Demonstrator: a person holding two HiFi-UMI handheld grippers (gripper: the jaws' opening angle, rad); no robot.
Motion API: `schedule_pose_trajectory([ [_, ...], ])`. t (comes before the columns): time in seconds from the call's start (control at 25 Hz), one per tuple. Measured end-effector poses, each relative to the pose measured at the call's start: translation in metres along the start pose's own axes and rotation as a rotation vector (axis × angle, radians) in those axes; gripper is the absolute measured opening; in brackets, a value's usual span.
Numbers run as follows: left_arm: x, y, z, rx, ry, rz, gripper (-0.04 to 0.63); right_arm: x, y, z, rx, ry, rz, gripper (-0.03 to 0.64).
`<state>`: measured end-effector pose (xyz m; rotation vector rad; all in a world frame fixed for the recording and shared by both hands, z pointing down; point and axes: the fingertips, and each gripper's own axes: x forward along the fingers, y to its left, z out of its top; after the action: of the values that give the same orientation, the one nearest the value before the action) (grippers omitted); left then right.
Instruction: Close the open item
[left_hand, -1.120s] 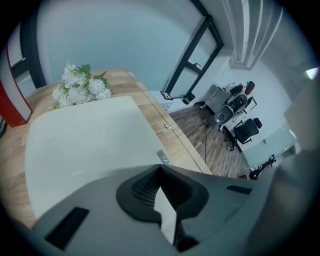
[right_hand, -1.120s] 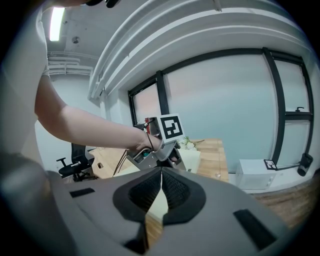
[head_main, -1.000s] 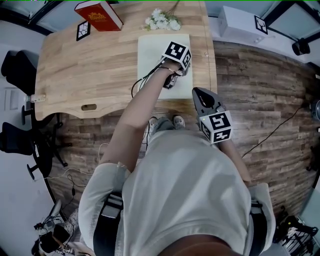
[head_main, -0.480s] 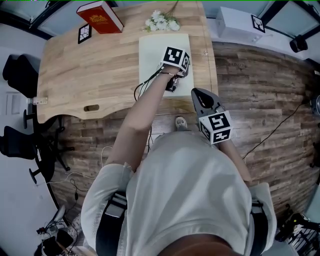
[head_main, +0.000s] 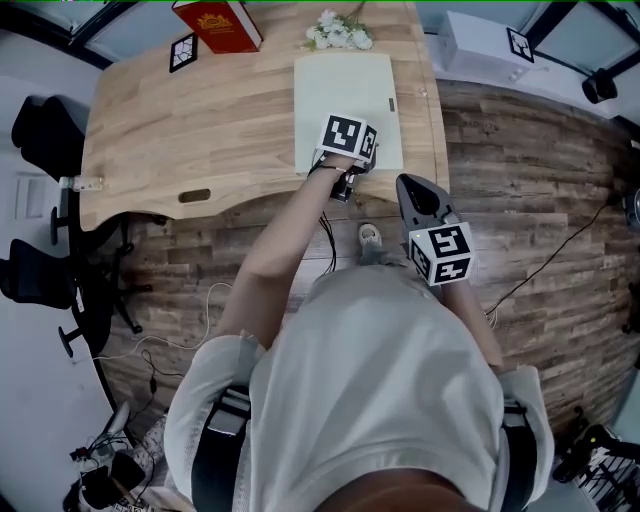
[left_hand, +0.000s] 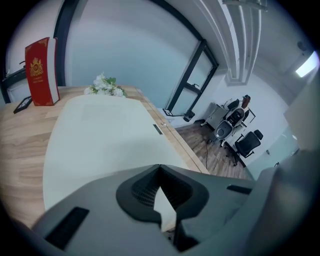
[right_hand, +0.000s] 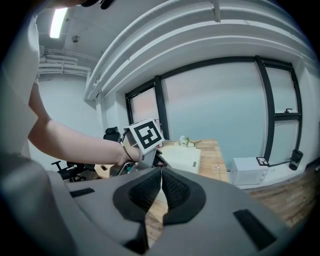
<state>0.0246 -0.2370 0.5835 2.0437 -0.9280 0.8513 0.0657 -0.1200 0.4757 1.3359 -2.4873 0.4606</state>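
On the head view, my left gripper (head_main: 347, 152) sits over the near edge of the pale laptop (head_main: 345, 90). The laptop lies flat and closed on the wooden table (head_main: 180, 120), toward its right end. My right gripper (head_main: 408, 186) hangs off the table's near right corner, above the floor.

Left gripper view: jaws pinched together with nothing between them, the lid stretching ahead toward the flowers (left_hand: 105, 89).

Right gripper view: jaws together too, empty.
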Motion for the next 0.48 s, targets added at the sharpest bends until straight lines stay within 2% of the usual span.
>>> schedule_pose_trajectory([
  [0.48,-0.061,-0.021,-0.064,-0.050,-0.117,0.002,0.020,-0.037,0.042,-0.014,-0.020,-0.003,-0.009,0.020],
])
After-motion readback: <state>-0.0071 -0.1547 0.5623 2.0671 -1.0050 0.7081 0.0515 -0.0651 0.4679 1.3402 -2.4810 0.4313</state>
